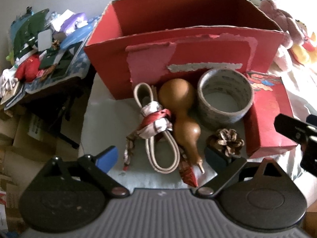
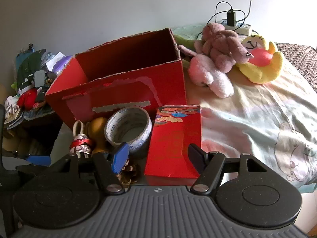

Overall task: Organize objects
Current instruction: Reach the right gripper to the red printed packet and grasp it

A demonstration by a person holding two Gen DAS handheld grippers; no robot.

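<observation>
Red cardboard dominates the left wrist view: an open-topped red box [image 1: 178, 39] with torn paper on its front wall stands at the back of a pale table surface [image 1: 103, 115]. Directly in front of it lie, left to right, a looped strap tied with a red-and-white scarf [image 1: 156, 125], a brown gourd [image 1: 182, 111], and a tape roll [image 1: 224, 95]. A pinecone [image 1: 225, 140] sits just in front of the tape roll. A flat red packet [image 1: 271, 115] lies to the right of the tape roll. The left gripper [image 1: 164, 158] is spread wide and holds nothing; the strap loop and gourd tip lie between its fingers.

Right wrist view: the right gripper [image 2: 158, 156] is likewise released and unloaded, with the near edge of the flat red packet [image 2: 174, 138] between its fingers. The tape roll [image 2: 128, 129] rests left of the packet, touching it. Behind, a pink plush toy [image 2: 216, 59] and a yellow plush toy [image 2: 261, 63] lie on a bedsheet [image 2: 257, 115].
</observation>
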